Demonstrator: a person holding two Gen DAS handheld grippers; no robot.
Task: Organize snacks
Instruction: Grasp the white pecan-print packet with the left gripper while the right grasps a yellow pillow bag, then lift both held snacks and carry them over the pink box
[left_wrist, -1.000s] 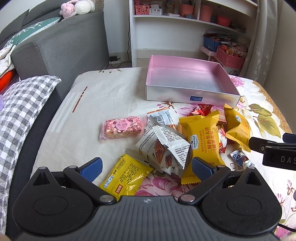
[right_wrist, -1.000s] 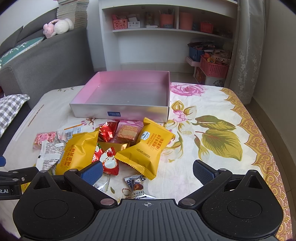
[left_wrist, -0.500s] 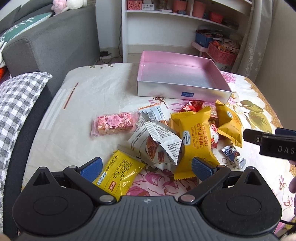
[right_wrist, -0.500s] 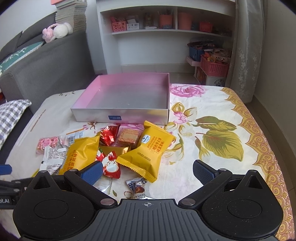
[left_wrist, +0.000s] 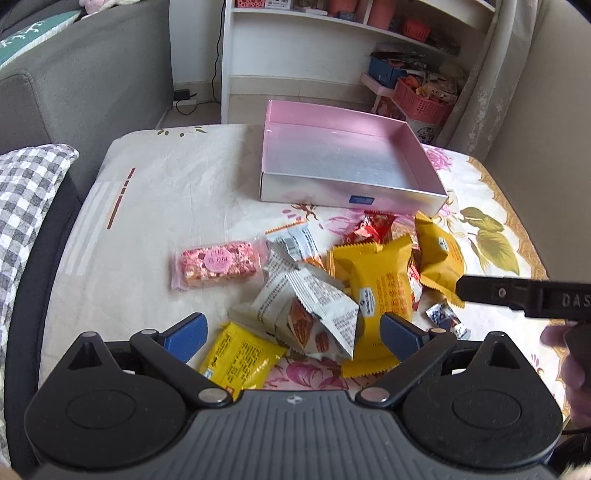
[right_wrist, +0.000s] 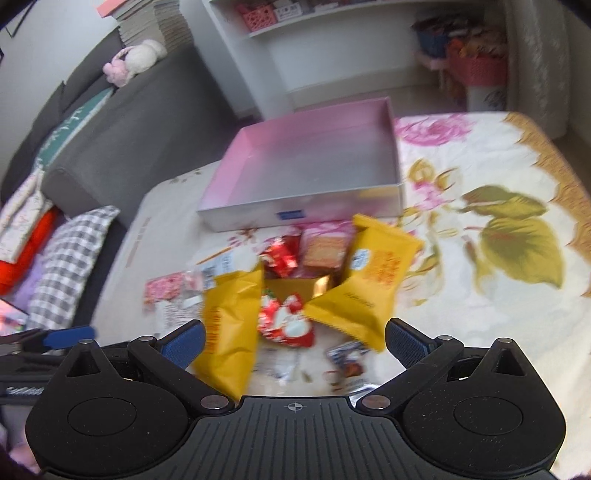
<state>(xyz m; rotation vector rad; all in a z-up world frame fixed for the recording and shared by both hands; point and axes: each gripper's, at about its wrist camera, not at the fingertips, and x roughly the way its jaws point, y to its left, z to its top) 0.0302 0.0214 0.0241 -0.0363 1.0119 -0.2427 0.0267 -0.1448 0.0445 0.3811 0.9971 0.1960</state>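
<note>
A pile of snacks lies on the floral cloth in front of an empty pink box (left_wrist: 343, 162); the box also shows in the right wrist view (right_wrist: 310, 173). The pile holds yellow packets (left_wrist: 380, 291) (right_wrist: 369, 280), white sandwich-biscuit wrappers (left_wrist: 310, 306), a pink nougat bar (left_wrist: 216, 264), red candies (right_wrist: 284, 321) and a small chocolate (left_wrist: 447, 317). My left gripper (left_wrist: 293, 330) is open just above the white wrappers and a flat yellow packet (left_wrist: 240, 356). My right gripper (right_wrist: 293, 339) is open above the red candies. Its finger (left_wrist: 517, 295) shows at the right of the left wrist view.
A grey sofa (left_wrist: 74, 85) with a checked pillow (left_wrist: 26, 206) stands on the left. White shelves (left_wrist: 332, 48) and pink baskets (left_wrist: 421, 103) stand behind the box. A curtain (left_wrist: 491, 74) hangs at the back right.
Both grippers have moved forward over the snack pile. The right gripper has swung left and tilted, and its view is blurred. Both stay open.
</note>
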